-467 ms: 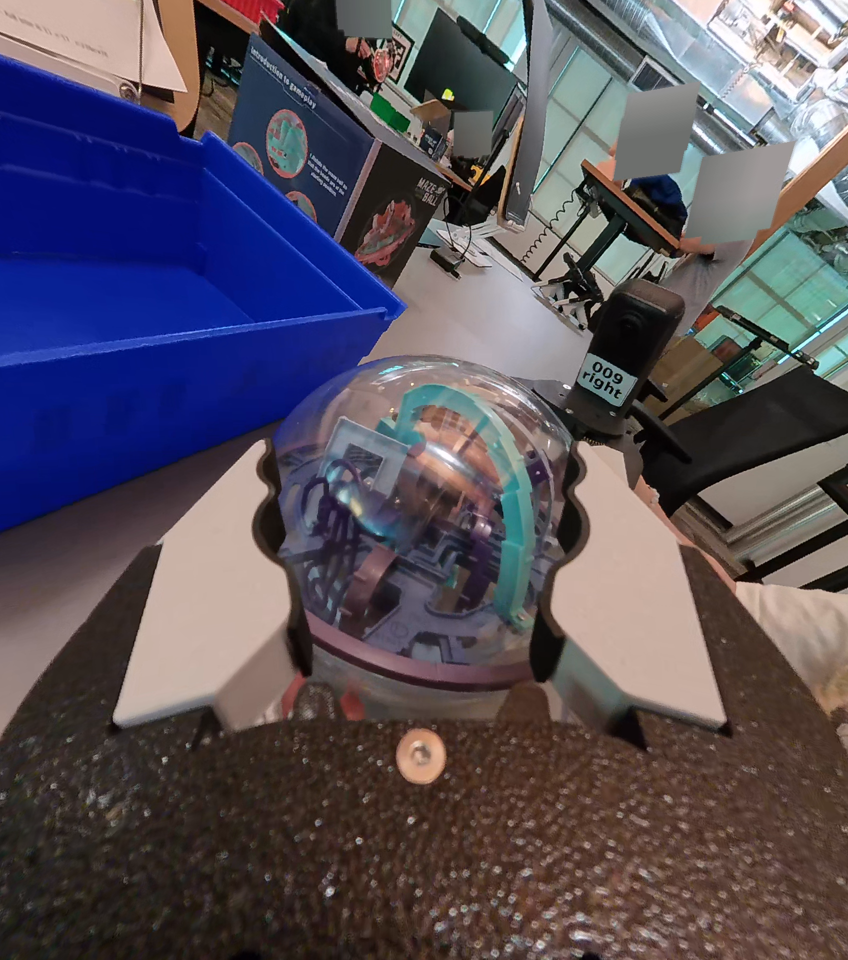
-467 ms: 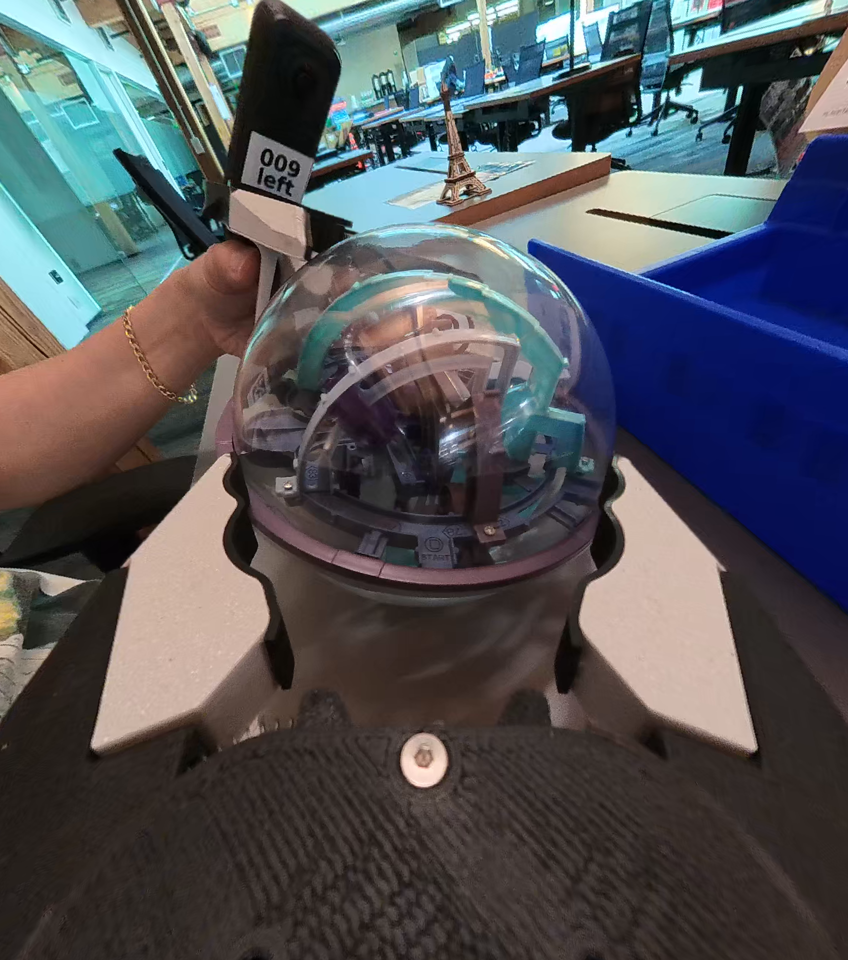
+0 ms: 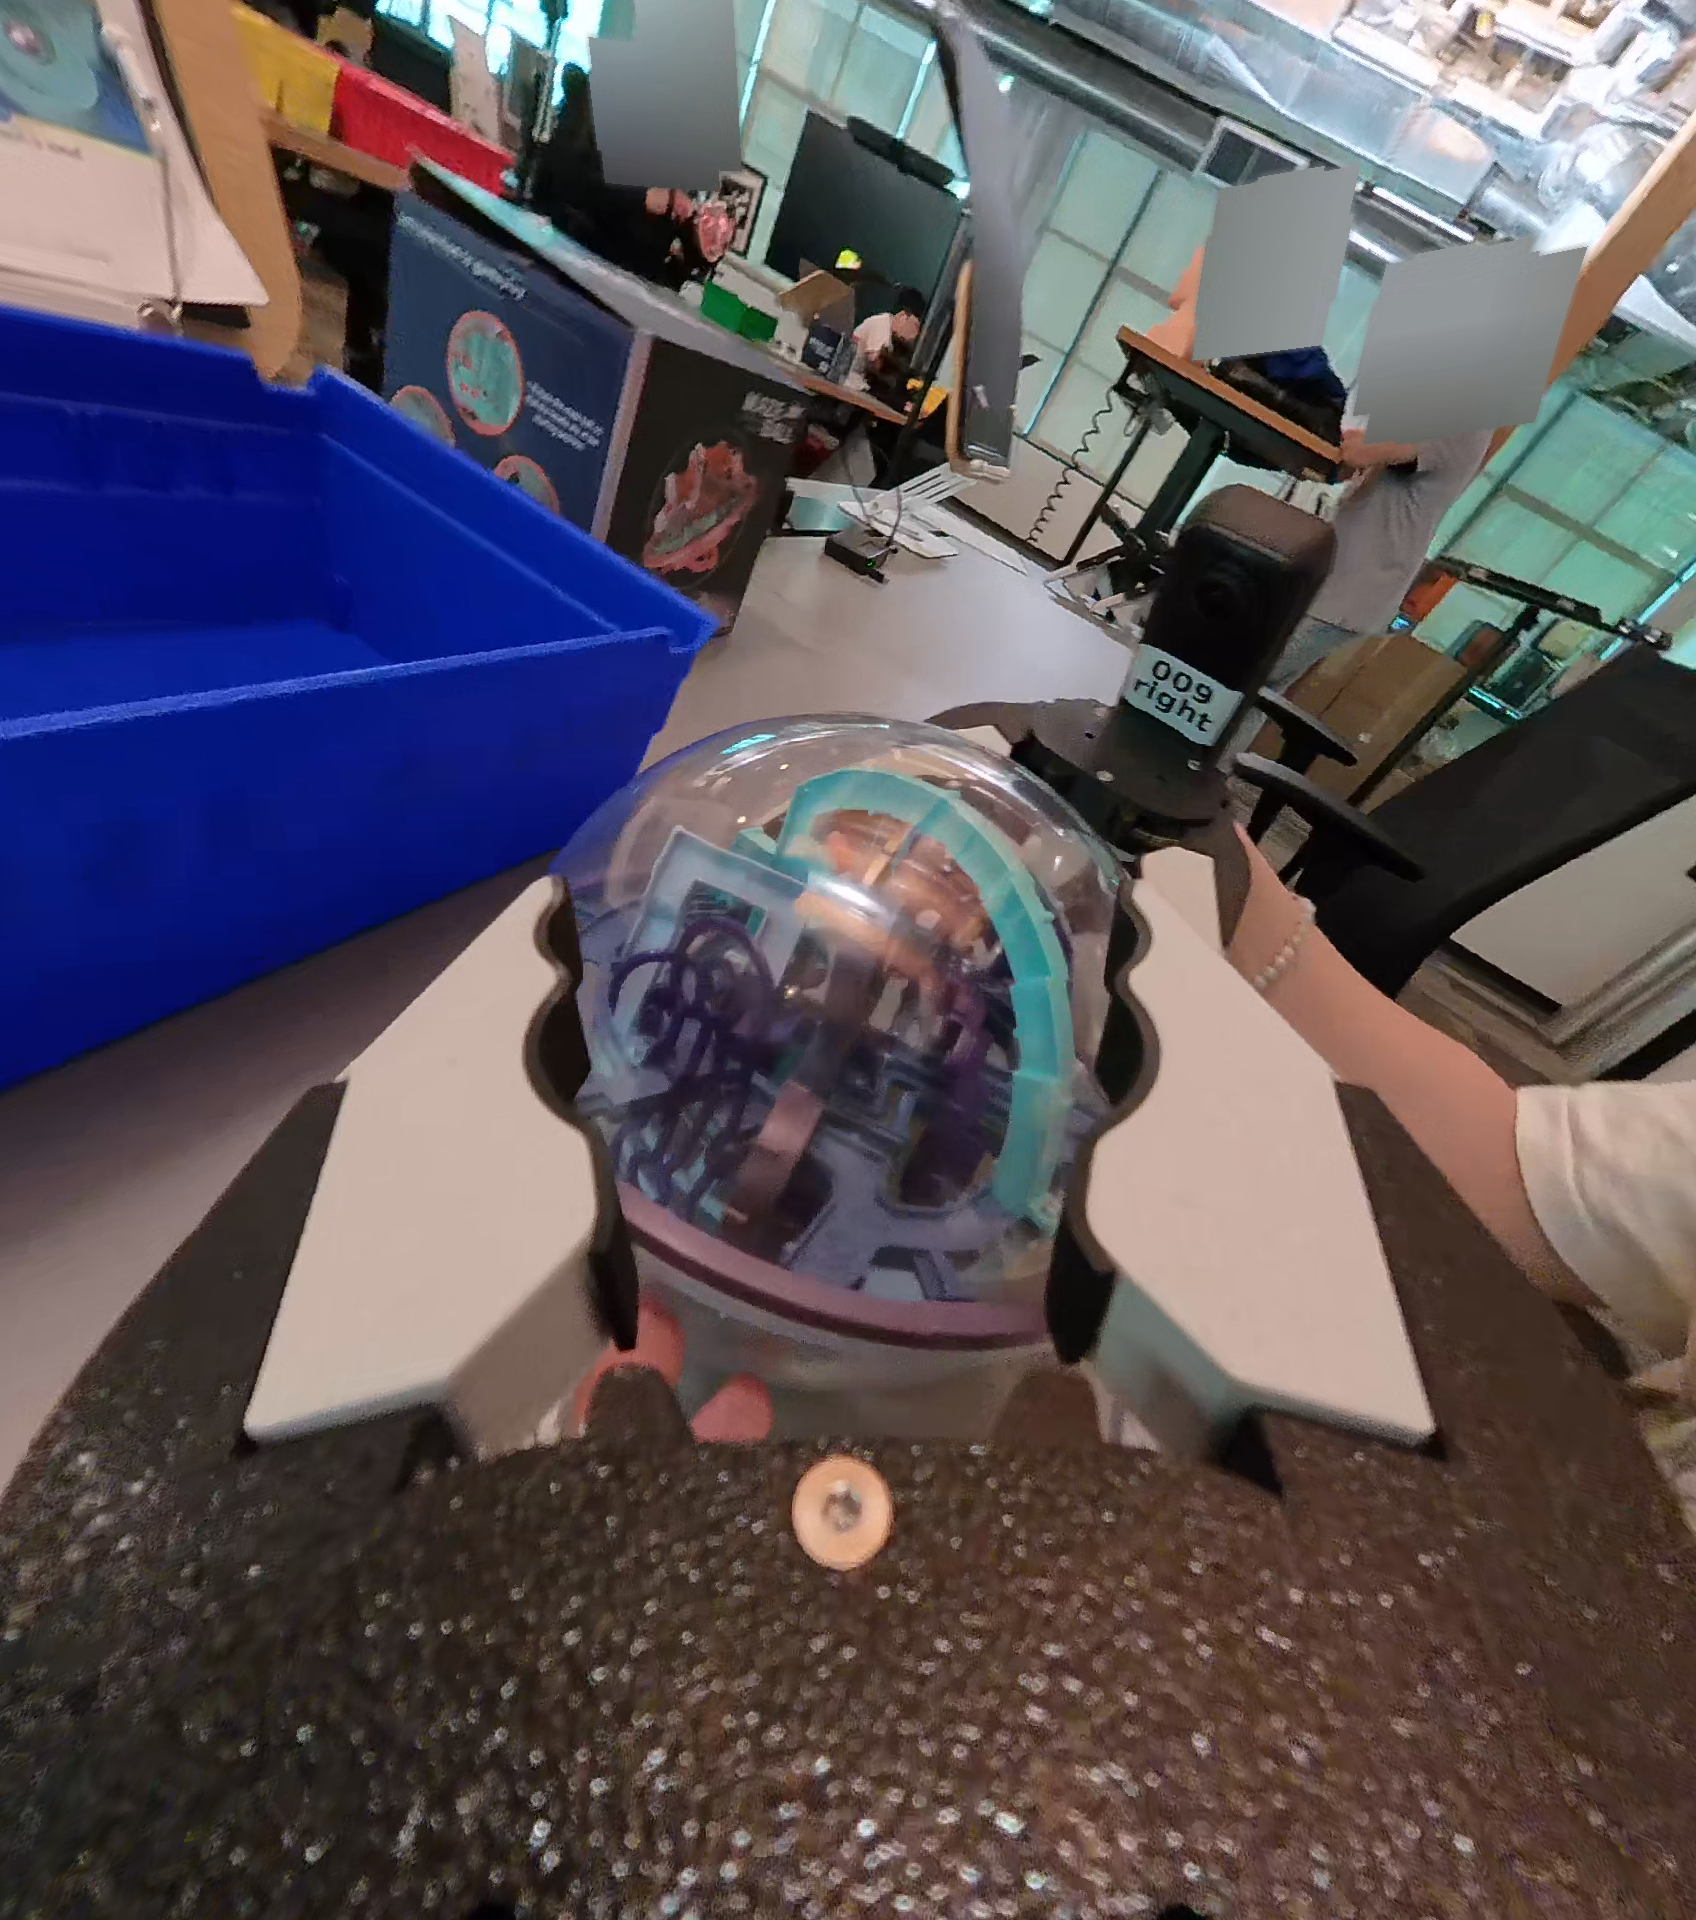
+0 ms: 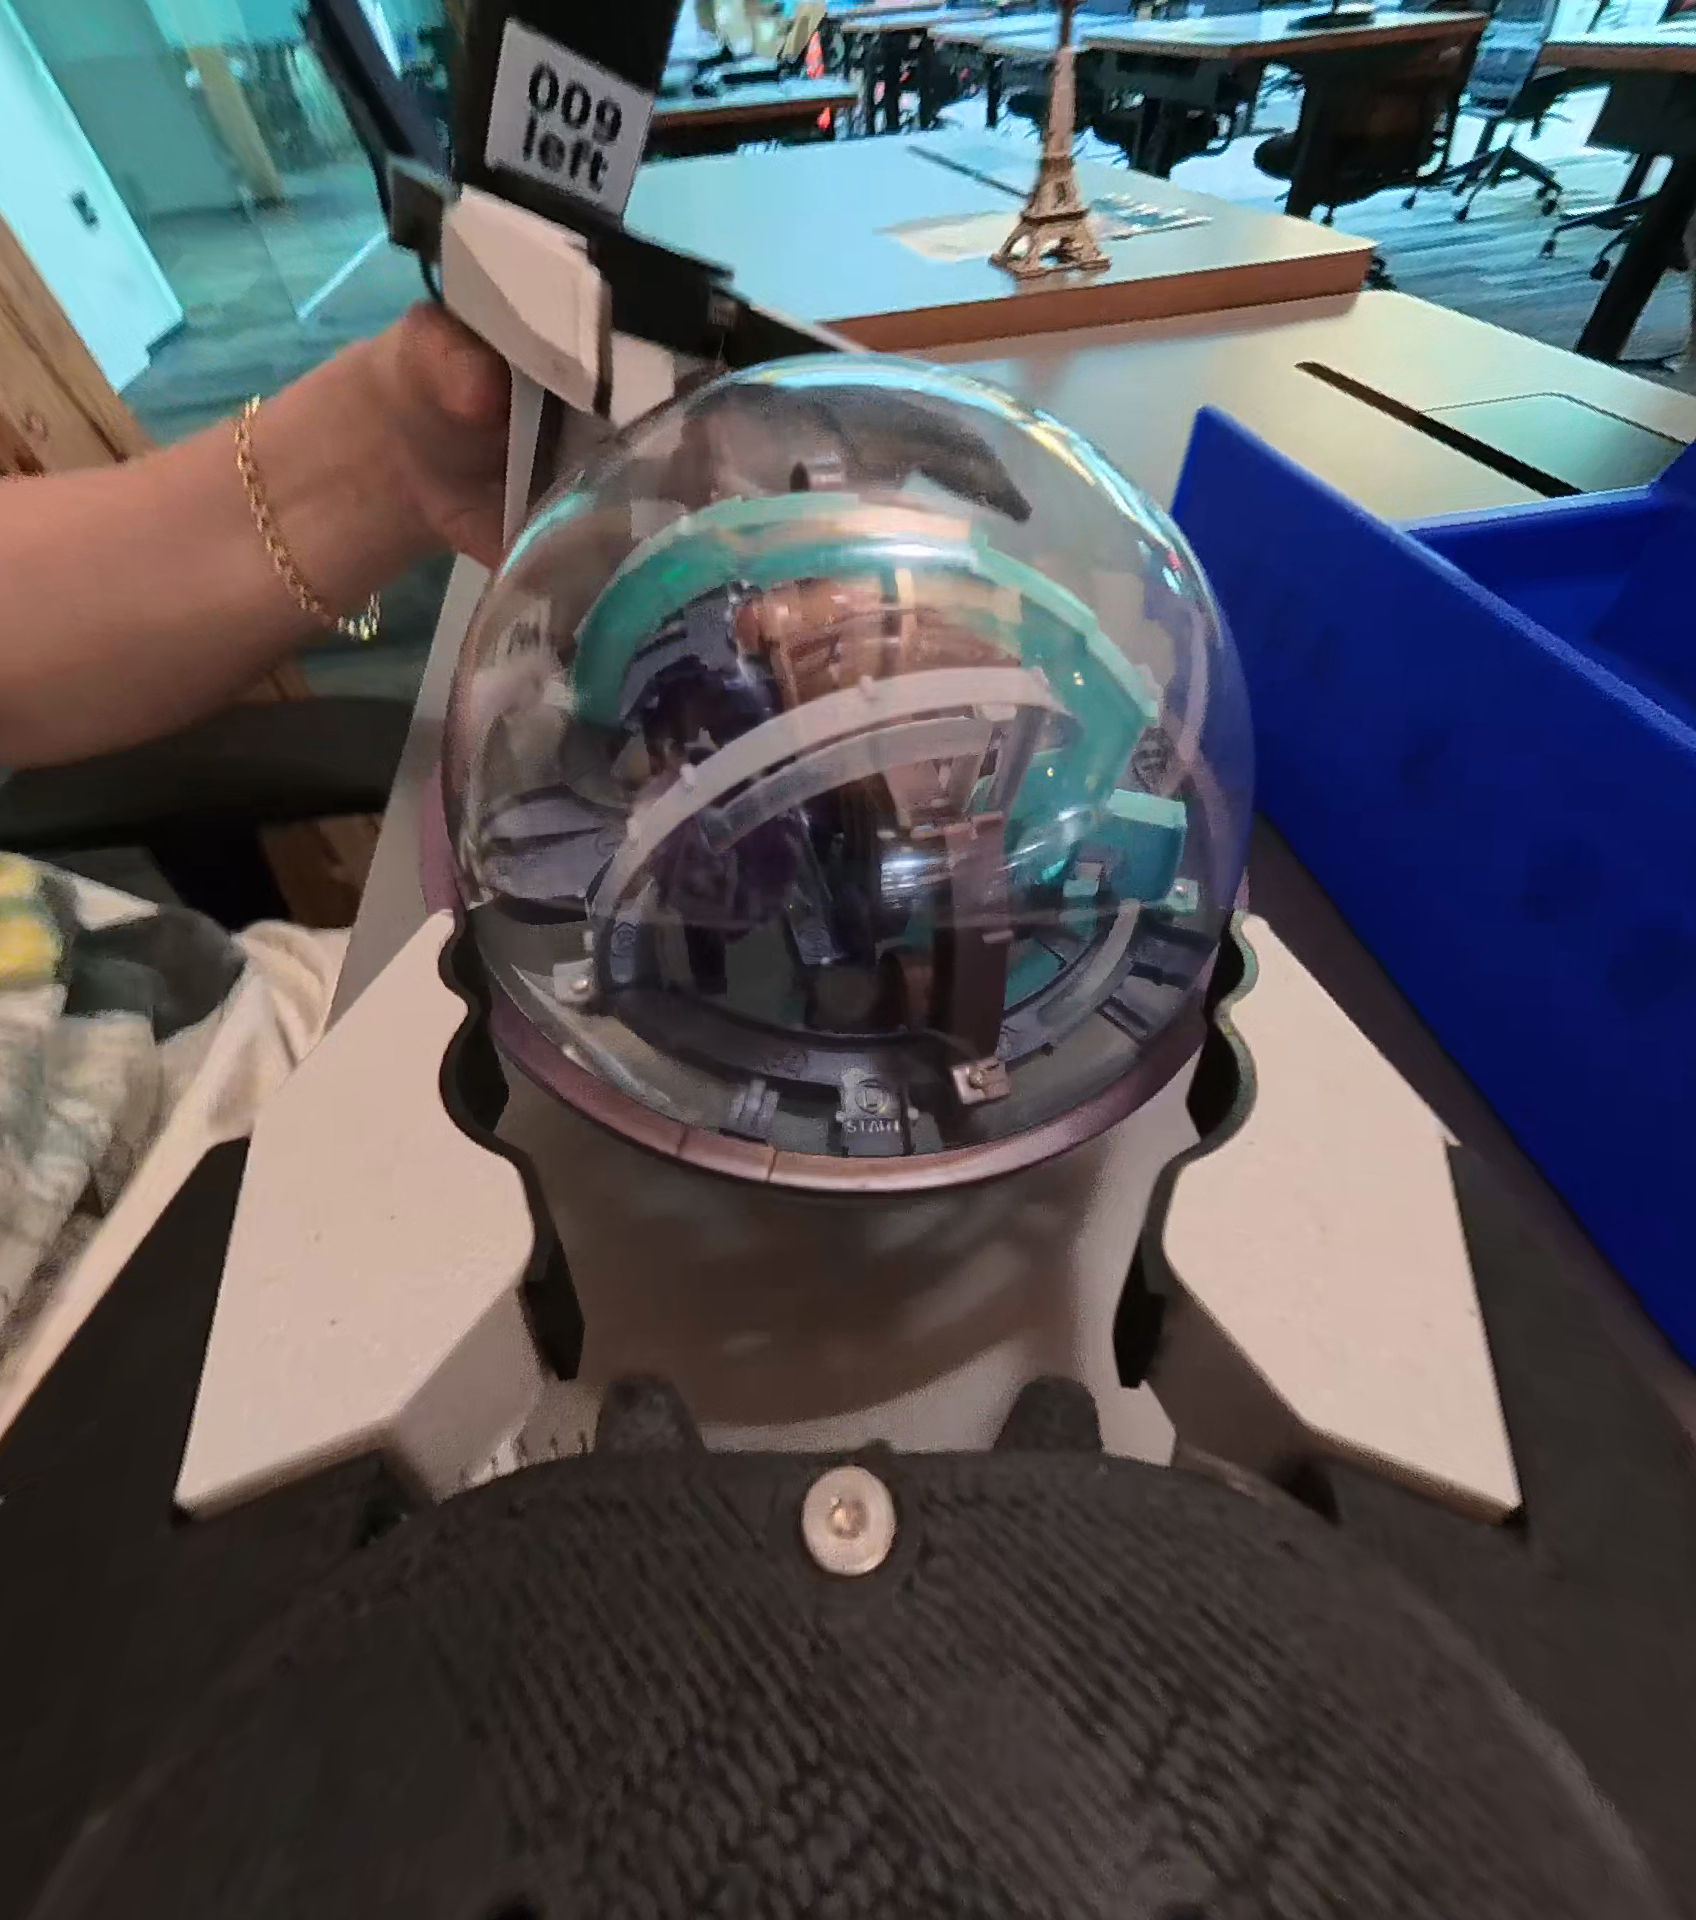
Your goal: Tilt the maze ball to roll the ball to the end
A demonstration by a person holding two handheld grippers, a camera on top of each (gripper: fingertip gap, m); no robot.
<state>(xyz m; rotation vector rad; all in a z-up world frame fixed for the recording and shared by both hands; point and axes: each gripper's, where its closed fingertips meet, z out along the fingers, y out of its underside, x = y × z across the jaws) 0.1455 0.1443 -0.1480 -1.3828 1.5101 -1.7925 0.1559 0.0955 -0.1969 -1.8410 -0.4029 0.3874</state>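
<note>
Currently both grippers clamp maze ball [image 3: 833, 997] – left gripper [image 3: 839, 1039] and right gripper [image 4: 849, 1039] pads pressed on its opposite flanks. Beyond, just beside – blue bin [image 3: 200, 727]. Small inner ball not discernible. Risk: smooth sphere slips if tilt uneven; overtilt drops ball off track.

Grey table [image 3: 906, 634], blue bin [image 3: 200, 790] on it, printed box [image 3: 553, 416] standing behind the bin
</note>
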